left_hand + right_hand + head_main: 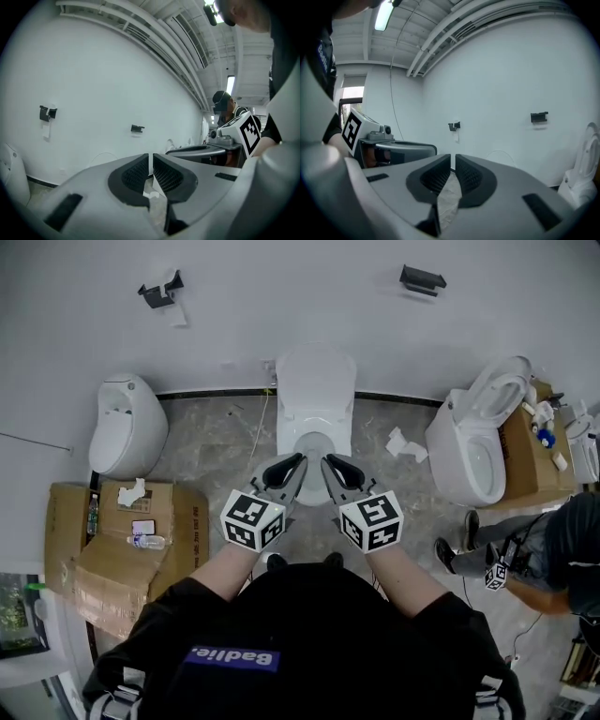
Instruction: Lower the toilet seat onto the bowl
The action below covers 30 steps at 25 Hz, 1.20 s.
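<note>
Bare floor [220, 442] flanks the central toilet [316, 381]; passage ends left of it at a closed toilet [127, 427] and cardboard box [80, 549], right at crumpled paper [403, 444] and an open toilet [473, 442].

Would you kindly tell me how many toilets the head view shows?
3: the middle toilet straight ahead, the left toilet, the right toilet with its seat raised. Another may hide at the right edge.

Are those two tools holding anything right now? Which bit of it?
Nothing is held. The left tool and the right tool both have their jaws almost together with only empty air between them, in front of the toilet.
</note>
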Each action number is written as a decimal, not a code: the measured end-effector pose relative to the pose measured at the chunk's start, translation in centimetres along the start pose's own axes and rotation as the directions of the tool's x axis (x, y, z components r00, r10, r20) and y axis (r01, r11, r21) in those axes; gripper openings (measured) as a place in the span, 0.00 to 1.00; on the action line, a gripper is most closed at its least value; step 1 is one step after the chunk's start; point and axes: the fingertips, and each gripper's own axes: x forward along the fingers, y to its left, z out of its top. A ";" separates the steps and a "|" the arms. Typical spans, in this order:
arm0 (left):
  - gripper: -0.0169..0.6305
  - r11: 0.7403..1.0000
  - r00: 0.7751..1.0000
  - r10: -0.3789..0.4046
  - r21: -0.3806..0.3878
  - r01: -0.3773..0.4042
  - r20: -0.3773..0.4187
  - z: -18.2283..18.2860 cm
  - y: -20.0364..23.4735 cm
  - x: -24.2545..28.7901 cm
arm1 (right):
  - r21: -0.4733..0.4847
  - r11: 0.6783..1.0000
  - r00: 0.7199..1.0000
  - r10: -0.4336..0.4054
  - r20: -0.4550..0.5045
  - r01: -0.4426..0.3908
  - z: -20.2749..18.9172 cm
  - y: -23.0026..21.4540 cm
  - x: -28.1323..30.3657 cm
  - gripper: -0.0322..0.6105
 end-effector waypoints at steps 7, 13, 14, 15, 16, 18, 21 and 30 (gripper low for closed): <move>0.05 0.999 0.999 -0.036 -0.025 0.036 0.002 -0.6 -1.6 -0.6 | 0.019 1.000 0.996 0.010 0.085 -0.012 -0.1 0.9 -1.3 0.10; 0.05 0.997 0.998 -0.069 -0.016 0.069 -0.004 -0.7 -2.7 -0.3 | 0.008 1.000 0.994 0.009 0.106 -0.010 0.0 1.4 -1.4 0.09; 0.05 0.997 0.997 -0.073 -0.012 0.073 -0.004 -0.8 -2.9 -0.3 | 0.008 1.000 0.995 0.011 0.103 -0.012 -0.1 1.4 -1.5 0.09; 0.05 0.997 0.997 -0.076 -0.008 0.076 -0.004 -0.8 -3.1 -0.3 | 0.010 1.000 0.995 0.012 0.101 -0.013 -0.2 1.4 -1.5 0.09; 0.05 0.997 0.997 -0.078 -0.005 0.078 -0.005 -0.7 -3.1 -0.3 | 0.012 1.000 0.995 0.013 0.098 -0.015 -0.3 1.4 -1.6 0.09; 0.05 0.997 0.997 -0.079 0.000 0.079 -0.005 -0.6 -3.1 -0.3 | 0.013 1.000 0.996 0.014 0.091 -0.015 -0.3 1.4 -1.5 0.09; 0.05 0.997 0.997 -0.075 -0.003 0.075 -0.002 -0.4 -2.8 -0.3 | 0.004 1.000 0.997 0.017 0.080 -0.017 -0.3 1.5 -1.4 0.09; 0.05 0.997 0.997 -0.074 -0.013 0.074 0.000 -0.7 -2.9 -0.3 | 0.003 1.000 0.997 0.010 0.080 -0.010 -0.5 1.5 -1.5 0.09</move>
